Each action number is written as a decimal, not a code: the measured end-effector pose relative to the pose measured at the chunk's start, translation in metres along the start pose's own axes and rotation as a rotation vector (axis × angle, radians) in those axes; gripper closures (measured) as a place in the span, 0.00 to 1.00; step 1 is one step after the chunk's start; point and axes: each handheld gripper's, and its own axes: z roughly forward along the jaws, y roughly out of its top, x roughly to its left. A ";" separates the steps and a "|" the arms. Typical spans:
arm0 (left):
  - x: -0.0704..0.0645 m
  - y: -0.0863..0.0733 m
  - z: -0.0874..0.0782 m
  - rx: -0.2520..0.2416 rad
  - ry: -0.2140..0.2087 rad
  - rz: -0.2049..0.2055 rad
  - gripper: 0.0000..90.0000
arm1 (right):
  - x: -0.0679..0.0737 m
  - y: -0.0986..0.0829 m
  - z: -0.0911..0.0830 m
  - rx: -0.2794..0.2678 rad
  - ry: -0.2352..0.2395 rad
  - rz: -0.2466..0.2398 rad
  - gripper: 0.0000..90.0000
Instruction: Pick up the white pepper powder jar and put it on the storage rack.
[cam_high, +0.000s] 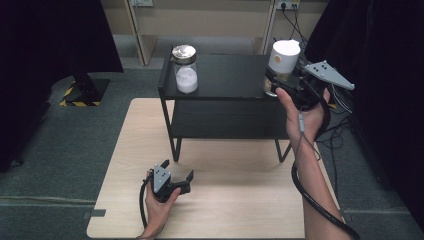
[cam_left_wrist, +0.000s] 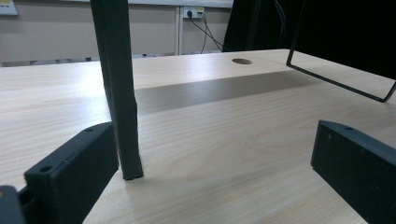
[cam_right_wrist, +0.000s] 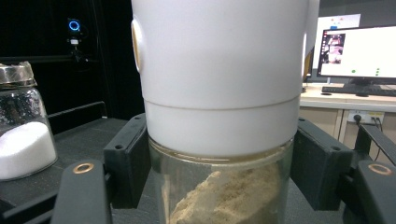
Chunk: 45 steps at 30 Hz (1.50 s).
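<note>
White-lidded jar clamped in raised right gripper; left gripper low on table, jaws wide.

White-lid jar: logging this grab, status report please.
Right gripper shut on white-lid jar at the shelf's right edge. Left gripper open, idle, low over the table. Salt jar well clear, far left.

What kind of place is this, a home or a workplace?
Probably a lab or office set up for recording: black curtains around a plain table, wall sockets, and a computer monitor on a desk.
</note>
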 end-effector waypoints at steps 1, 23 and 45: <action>0.000 0.000 0.000 0.000 -0.001 -0.001 0.00 | -0.002 0.000 0.000 -0.001 0.007 0.009 0.33; 0.000 0.000 0.000 -0.002 0.001 0.000 0.00 | -0.032 -0.034 -0.012 -0.101 0.089 0.105 0.02; 0.000 -0.001 0.000 -0.004 0.000 -0.002 0.00 | -0.040 -0.042 -0.022 -0.113 0.143 0.059 0.01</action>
